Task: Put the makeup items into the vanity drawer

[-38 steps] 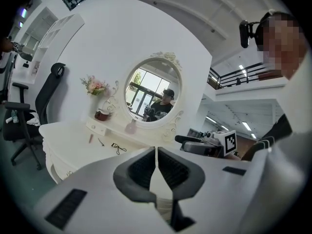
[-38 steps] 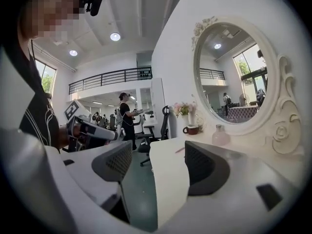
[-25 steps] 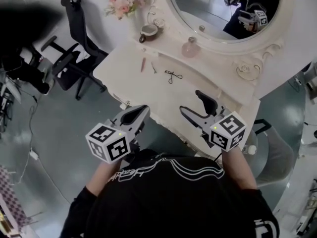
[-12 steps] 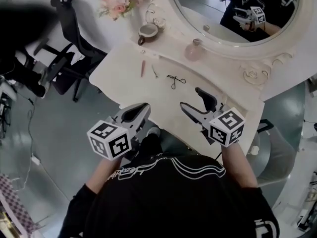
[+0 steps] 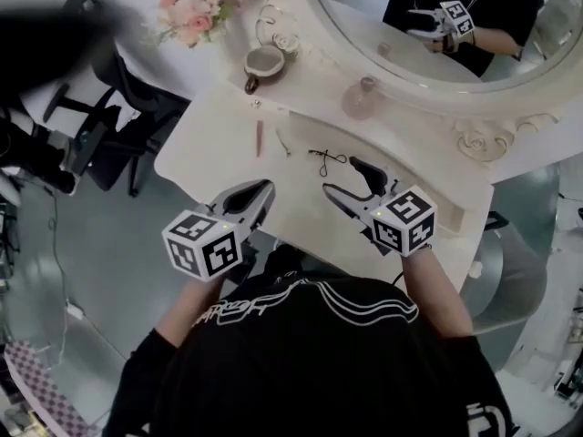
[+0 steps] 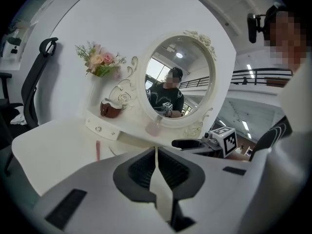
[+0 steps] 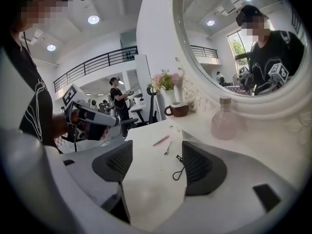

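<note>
right tool [image 5: 343, 177] spreads ribbed black pads [image 7: 117, 162] above smooth white vanity top [image 5: 208, 153].

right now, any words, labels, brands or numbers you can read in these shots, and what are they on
No text here can be read.
Black shirt: white print near the left shoulder, too stylised and blurred to read.
Left claw and right claw: the cubes carry black-and-white square marker patterns, no letters or digits.
Pink bottle: no label visible.
</note>
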Tool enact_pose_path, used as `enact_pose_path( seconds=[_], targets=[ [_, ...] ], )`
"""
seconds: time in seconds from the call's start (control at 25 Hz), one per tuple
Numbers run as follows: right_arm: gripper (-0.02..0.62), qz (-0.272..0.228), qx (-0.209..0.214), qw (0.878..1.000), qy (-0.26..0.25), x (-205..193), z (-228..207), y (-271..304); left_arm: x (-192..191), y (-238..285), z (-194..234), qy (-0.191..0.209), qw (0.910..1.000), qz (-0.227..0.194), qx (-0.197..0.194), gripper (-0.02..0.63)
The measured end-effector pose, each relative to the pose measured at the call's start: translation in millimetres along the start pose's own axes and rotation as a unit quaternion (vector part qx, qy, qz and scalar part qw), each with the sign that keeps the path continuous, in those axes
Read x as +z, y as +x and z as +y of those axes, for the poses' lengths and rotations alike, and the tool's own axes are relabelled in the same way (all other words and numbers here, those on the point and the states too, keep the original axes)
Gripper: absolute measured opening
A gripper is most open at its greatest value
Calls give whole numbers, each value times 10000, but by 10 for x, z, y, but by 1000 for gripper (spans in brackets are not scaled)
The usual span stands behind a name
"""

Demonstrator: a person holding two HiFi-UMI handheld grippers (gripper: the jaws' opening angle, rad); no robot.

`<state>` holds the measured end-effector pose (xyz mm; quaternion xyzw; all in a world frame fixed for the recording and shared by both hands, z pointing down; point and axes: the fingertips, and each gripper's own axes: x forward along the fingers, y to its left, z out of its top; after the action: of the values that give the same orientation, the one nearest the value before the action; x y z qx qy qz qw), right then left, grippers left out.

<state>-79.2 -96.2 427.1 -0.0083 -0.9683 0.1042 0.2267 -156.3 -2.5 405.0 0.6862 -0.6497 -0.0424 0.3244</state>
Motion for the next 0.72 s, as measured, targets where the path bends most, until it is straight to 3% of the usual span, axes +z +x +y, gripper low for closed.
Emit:
enact_pose_path(
  seconds=[0.56, 0.72],
  targets=[
    [330, 801, -425, 9954, 300, -447, -519, 736, 1, 548, 663, -93, 9970, 682, -360, 35],
    [330, 1127, -584, 9918, 135, -597, -654, 895, 5, 654, 791, -95, 9954, 833, -464, 35]
  ],
)
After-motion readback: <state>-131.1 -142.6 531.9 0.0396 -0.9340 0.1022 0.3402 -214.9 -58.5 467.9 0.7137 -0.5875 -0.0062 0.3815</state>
